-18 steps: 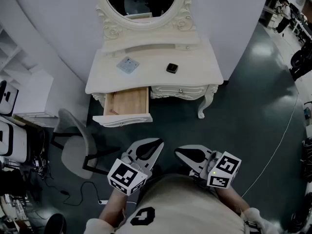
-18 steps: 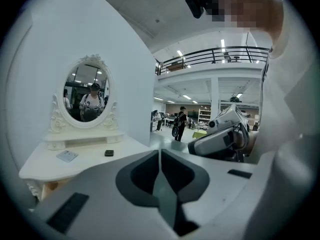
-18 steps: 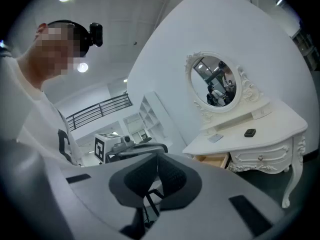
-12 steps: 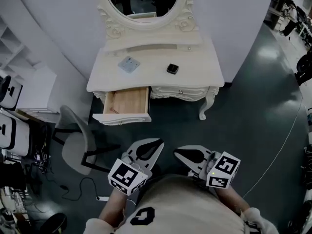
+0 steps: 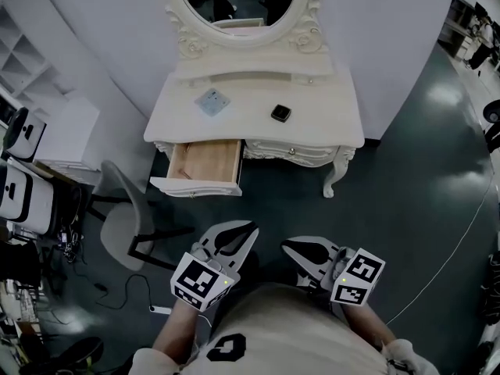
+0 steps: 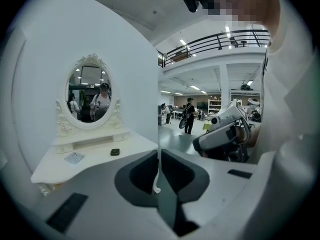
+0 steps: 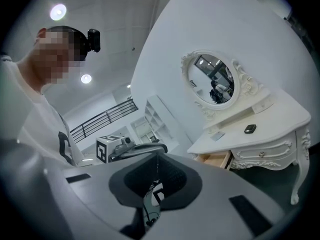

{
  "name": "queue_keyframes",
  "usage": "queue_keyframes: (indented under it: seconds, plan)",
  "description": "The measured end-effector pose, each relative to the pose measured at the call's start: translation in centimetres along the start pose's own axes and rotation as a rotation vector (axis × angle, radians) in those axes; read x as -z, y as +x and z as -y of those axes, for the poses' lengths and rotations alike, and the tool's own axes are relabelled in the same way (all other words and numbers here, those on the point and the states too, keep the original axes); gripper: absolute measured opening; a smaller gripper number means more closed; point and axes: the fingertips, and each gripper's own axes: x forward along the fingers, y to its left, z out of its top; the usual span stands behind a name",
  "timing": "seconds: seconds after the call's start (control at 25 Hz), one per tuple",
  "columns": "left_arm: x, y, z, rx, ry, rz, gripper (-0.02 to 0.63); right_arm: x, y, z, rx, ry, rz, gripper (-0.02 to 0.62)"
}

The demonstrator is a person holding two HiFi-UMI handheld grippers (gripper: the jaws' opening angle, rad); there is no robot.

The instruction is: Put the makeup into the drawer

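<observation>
Two claws: left claw (image 5: 252, 228) and right claw (image 5: 286, 245), both closed, nothing held, well apart from the table (image 5: 332, 123). On the table top: one black makeup compact (image 5: 280, 113) and one grey square item (image 5: 212, 101), apart. One drawer (image 5: 195, 187) stands open.

This is looking like a large lab or workshop hall: a white dressing counter (image 5: 328, 116) is standing against a curved partition (image 5: 94, 37), a railed mezzanine (image 6: 220, 40) is running overhead, and people (image 6: 189, 115) are standing across the dark floor (image 5: 406, 178).
</observation>
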Motion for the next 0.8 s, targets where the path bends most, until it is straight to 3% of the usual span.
queue_keyframes:
  seconds: [0.24, 0.48, 0.8]
  plan:
    - [0.3, 0.0, -3.4, -0.038, 0.052, -0.012, 0.061, 0.3, 1.3, 1.3, 0.013, 0.004, -0.041, 0.028]
    - [0.7, -0.9, -9.8, -0.068, 0.073, -0.001, 0.061, -1.0, 4.0, 3.5, 0.097, -0.009, -0.05, 0.028]
    - [0.7, -3.0, -19.0, -0.098, 0.081, 0.023, 0.061, -2.3, 12.7, 5.2, 0.095, -0.047, -0.127, 0.028]
